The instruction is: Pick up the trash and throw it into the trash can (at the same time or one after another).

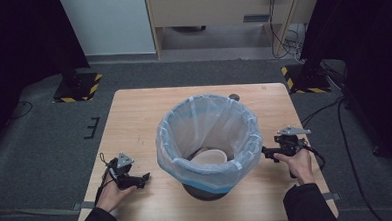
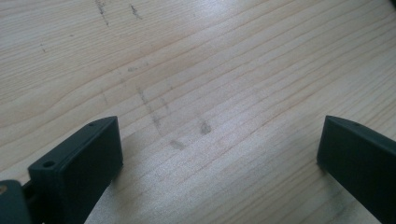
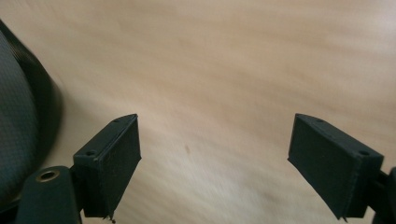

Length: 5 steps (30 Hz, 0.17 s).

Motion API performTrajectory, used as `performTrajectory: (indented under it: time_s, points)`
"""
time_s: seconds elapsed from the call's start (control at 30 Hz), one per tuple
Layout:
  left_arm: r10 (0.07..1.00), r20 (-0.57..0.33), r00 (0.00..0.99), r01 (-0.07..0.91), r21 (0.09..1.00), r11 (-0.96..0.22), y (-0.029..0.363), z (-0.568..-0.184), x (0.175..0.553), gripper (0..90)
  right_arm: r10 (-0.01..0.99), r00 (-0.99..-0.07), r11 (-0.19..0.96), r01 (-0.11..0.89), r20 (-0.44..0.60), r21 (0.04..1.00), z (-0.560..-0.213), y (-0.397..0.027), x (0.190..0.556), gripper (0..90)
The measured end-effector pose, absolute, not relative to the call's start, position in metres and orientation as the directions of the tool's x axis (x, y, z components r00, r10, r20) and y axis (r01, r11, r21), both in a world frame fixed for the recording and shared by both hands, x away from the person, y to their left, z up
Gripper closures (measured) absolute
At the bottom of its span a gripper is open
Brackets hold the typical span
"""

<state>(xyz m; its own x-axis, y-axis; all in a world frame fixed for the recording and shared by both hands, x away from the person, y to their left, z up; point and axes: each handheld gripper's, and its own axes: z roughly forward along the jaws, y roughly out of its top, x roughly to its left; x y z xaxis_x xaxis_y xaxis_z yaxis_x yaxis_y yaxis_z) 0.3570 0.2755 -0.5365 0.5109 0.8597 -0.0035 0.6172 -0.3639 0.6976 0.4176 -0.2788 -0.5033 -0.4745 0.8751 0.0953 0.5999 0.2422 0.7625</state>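
Observation:
A dark waste bin (image 1: 207,190) lined with a pale blue plastic bag (image 1: 207,132) stands in the middle of the wooden table (image 1: 134,123). A whitish bowl-like thing (image 1: 209,157) lies inside it. My left gripper (image 1: 146,177) rests low over the table left of the bin, held in a hand, jaws wide apart over bare wood (image 2: 210,116). My right gripper (image 1: 266,152) sits to the right of the bin, close to the bag's rim, pointing toward it. Its jaws stand wide open with nothing between them, above blurred wood (image 3: 215,93); the bin's dark wall (image 3: 23,112) lies at that view's left.
A small dark round object (image 1: 234,97) lies on the table just behind the bin. Cables (image 1: 334,114) trail over the grey floor to the right. Black stands with yellow-striped bases (image 1: 78,85) flank the table's far corners.

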Motion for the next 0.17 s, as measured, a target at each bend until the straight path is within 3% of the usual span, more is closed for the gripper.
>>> performTrajectory:
  time_s: [0.17]
  points:
    - [0.860, -0.004, 0.511, 0.617, 0.697, -0.364, 0.276, -0.536, 0.357, 0.0, 0.871, -0.487, 0.302, 0.641, 0.069, 0.706, -0.519, -0.286, 0.417, 15.5]
